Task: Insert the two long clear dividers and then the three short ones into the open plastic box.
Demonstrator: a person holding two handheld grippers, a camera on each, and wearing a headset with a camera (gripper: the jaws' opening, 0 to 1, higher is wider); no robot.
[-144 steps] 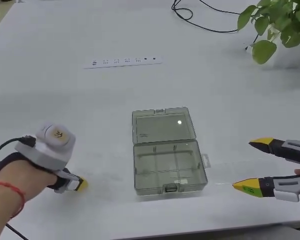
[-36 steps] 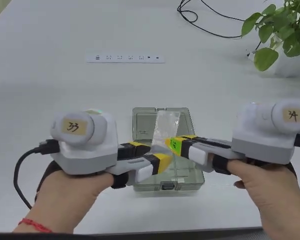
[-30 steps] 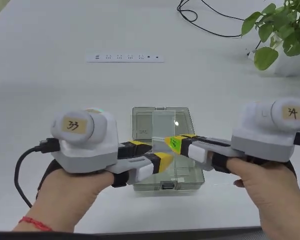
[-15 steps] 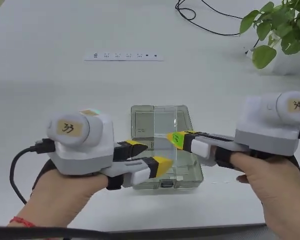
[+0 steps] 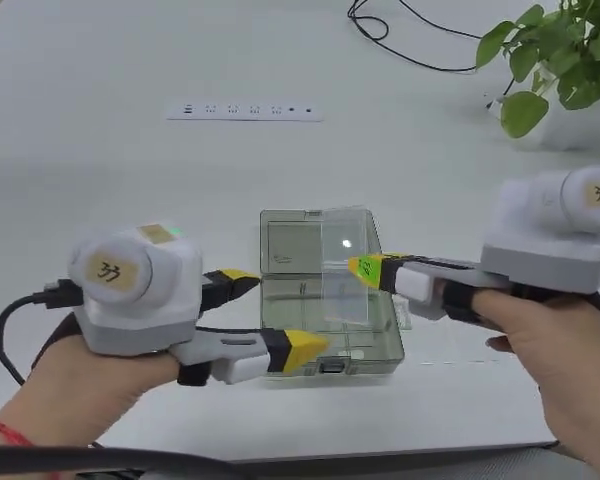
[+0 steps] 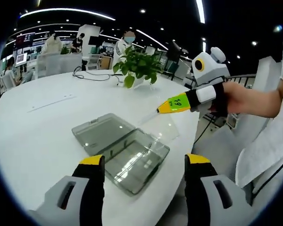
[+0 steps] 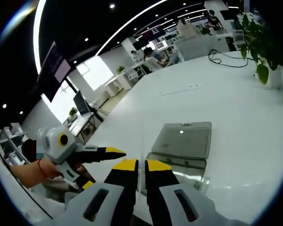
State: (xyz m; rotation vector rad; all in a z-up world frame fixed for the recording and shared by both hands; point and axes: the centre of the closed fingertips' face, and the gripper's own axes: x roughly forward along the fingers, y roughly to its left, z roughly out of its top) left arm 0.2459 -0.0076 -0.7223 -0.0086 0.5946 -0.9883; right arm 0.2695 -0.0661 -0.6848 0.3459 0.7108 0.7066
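**Right gripper alone holds a clear divider over the open box**

Head view: the left gripper, labelled 33, has its jaws spread wide and empty, having let go in the last second. The right gripper, labelled 34, pinches the divider upright above the box. Left gripper view: the left gripper frames the box, and the right gripper, with a green tag seemingly reading 19, holds the divider. Right gripper view: the right gripper has its jaws all but closed, the sheet hard to make out. The box lies beyond, with the left gripper alongside.
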